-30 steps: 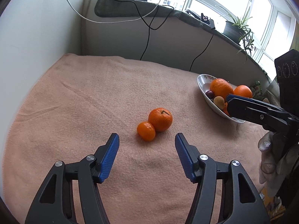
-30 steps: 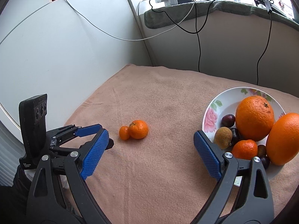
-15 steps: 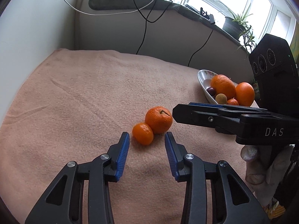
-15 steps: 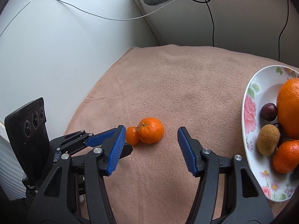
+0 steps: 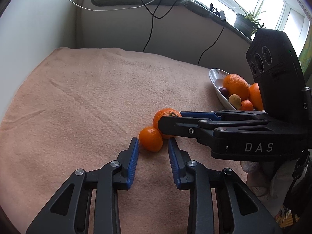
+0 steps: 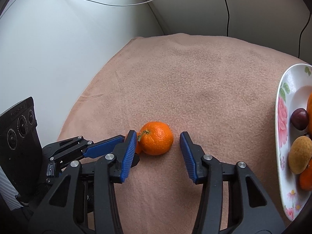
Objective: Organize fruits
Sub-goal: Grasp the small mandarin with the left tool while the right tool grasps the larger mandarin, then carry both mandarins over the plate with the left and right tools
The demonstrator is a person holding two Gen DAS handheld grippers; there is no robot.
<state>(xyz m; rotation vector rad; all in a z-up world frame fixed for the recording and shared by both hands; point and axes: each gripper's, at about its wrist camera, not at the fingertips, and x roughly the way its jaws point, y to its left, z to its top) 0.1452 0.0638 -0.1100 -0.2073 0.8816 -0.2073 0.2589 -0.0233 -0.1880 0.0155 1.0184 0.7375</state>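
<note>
Two tangerines lie touching on the peach blanket (image 5: 87,97). The small tangerine (image 5: 150,138) sits just ahead of my open left gripper (image 5: 153,142), between its blue fingertips. The larger stemmed tangerine (image 6: 157,138) lies just ahead of my open right gripper (image 6: 158,136), roughly level with its fingertips; it is partly hidden behind that gripper in the left wrist view (image 5: 165,114). The small tangerine is mostly hidden behind the right gripper's left finger in the right wrist view. A floral plate (image 6: 282,128) at the right holds oranges, a plum and a brownish fruit.
The plate (image 5: 216,81) also shows at the right in the left wrist view. White walls bound the blanket on the left and back. Black cables hang down the back wall. A windowsill with a potted plant (image 5: 245,22) runs behind.
Both grippers moved in on the tangerine pair and narrowed their jaws. The right gripper swung left from the plate to the larger tangerine; the left closed in on the small one.
</note>
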